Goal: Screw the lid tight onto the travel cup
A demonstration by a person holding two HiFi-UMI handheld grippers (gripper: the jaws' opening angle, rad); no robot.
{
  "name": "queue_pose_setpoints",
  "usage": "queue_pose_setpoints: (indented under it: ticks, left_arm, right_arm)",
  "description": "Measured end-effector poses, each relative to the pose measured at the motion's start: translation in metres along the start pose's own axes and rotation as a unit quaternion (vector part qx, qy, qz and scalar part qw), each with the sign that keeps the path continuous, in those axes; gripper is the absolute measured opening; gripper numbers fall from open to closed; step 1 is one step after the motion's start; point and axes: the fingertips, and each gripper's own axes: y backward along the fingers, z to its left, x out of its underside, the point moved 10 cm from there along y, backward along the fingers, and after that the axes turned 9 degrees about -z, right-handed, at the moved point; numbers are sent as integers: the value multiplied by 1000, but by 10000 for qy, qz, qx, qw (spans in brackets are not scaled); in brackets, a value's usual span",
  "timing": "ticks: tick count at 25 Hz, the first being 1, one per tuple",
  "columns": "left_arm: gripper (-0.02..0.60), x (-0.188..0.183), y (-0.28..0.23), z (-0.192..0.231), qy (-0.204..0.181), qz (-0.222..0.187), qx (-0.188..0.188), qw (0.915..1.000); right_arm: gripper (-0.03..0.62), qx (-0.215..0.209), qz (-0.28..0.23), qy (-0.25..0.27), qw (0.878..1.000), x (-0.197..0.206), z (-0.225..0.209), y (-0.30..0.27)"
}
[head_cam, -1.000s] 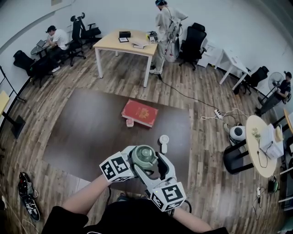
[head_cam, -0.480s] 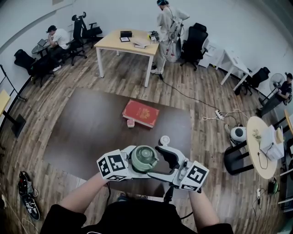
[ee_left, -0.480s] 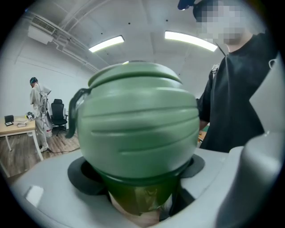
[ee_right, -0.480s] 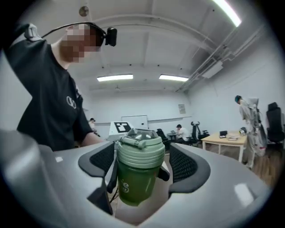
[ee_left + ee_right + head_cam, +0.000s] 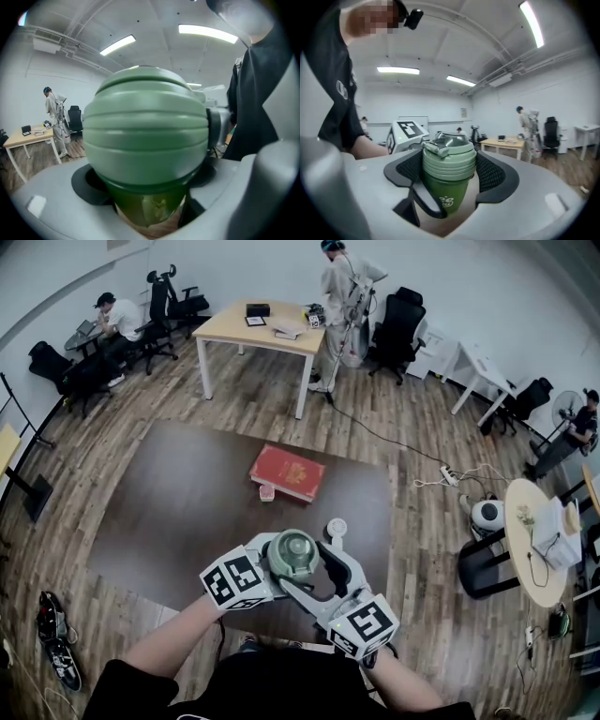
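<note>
While the left gripper (image 5: pixel 147 197) clamps its jaws on the body of the travel cup (image 5: pixel 293 554), holding it lid-up in the air over the near edge of the dark tabletop (image 5: pixel 187 512), the right gripper (image 5: pixel 449 171) sits across the top. Its jaws have just been closing, and their black meshed pads (image 5: pixel 494 173) pinch the lid (image 5: pixel 449 161) on both flanks. It looks a light, stiff plastic cup, probably empty, so weight is no worry; slip is. That glossy body could spin inside the left jaws, so a firm hold on the wall below the lid is wanted. The ribbed band of the lid is the place for the twist, clear of the flip spout (image 5: pixel 436 149) and the dangling carry loop (image 5: pixel 424 206). And the look of it: pale sage lid stacked in rings, darker translucent green body, a pale printed mark on its front.
</note>
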Motion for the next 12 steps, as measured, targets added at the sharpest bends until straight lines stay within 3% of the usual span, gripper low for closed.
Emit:
queue_pose_setpoints:
  ticks: [2, 3, 5, 7, 12]
  left_arm:
    - [414, 4, -3, 0, -64, 106, -107, 9999]
    - [414, 5, -5, -1, -31, 92, -98, 9999]
    - [415, 6, -6, 0, 48, 31, -54, 10000]
    - [416, 7, -5, 3, 94, 10, -21, 10000]
    - [416, 0, 4, 7, 451, -325, 267, 9981]
  right_arm:
    - [373, 926, 192, 8, 9955, 2, 17, -2]
    - [373, 1185, 253, 22, 9926, 3, 22, -3]
    - [374, 1278, 299, 22, 9913, 3, 23, -4]
    - [376, 942, 212, -108, 9953, 3, 17, -3]
    - [383, -689, -287, -532, 9958, -8, -18, 13]
